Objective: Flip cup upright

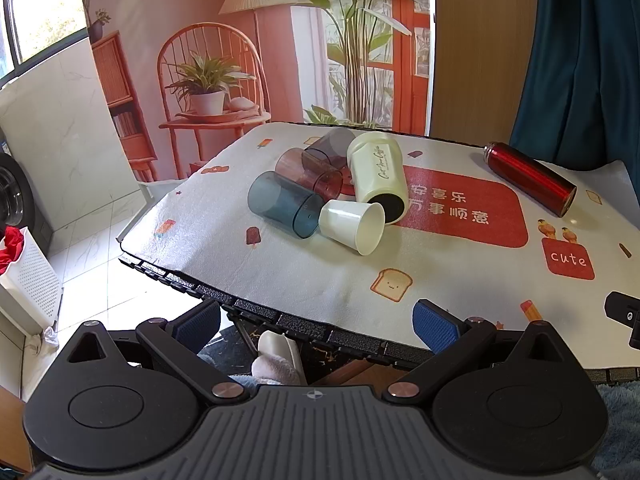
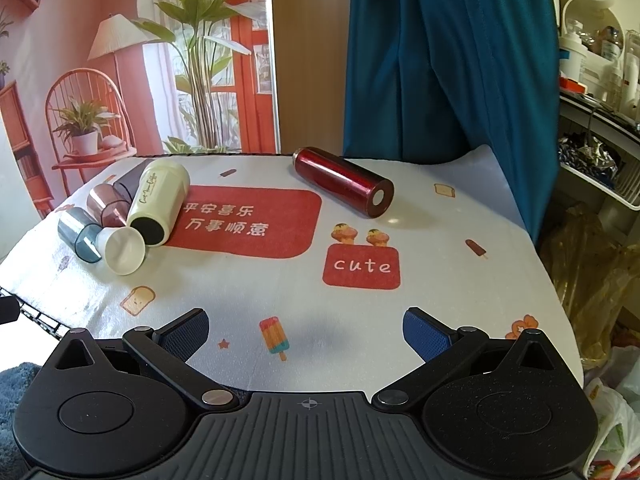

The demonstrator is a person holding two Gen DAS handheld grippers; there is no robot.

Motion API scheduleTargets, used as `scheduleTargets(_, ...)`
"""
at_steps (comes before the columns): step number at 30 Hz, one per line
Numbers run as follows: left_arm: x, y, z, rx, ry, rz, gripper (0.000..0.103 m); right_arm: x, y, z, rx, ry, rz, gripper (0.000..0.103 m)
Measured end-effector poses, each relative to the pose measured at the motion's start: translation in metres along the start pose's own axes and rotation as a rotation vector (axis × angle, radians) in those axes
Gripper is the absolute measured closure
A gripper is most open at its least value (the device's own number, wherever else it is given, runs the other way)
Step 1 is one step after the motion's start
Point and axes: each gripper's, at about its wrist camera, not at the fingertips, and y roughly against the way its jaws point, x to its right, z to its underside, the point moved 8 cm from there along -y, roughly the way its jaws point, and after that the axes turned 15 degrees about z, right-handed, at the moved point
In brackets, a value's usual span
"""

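Several cups lie on their sides in a cluster on the table: a small white cup [image 1: 354,226] [image 2: 125,251], a blue clear tumbler [image 1: 282,209] [image 2: 79,238], a pink clear tumbler [image 1: 308,173] [image 2: 106,206], a dark clear tumbler [image 1: 332,146] [image 2: 130,184] and a tall cream cup [image 1: 378,174] [image 2: 160,204]. A red metal flask [image 1: 530,178] [image 2: 344,187] lies apart at the right. My left gripper [image 1: 318,326] is open and empty at the table's near edge. My right gripper [image 2: 306,332] is open and empty above the near cloth.
A patterned cloth [image 1: 440,280] [image 2: 280,292] covers the table. A white perforated bin [image 1: 28,276] stands on the floor at left. A blue curtain [image 2: 448,60] hangs behind the table. Cluttered shelves [image 2: 596,80] and plastic bags [image 2: 612,420] are at the right.
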Motion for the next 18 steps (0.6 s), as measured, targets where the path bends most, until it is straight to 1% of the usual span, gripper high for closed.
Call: scheduleTargets(18,-0.0021,-0.0014,0.0013,-0.002,0.002,0.000,0.000,0.0005,-0.0004,0.0001,-0.003,-0.001,0.000,0.000)
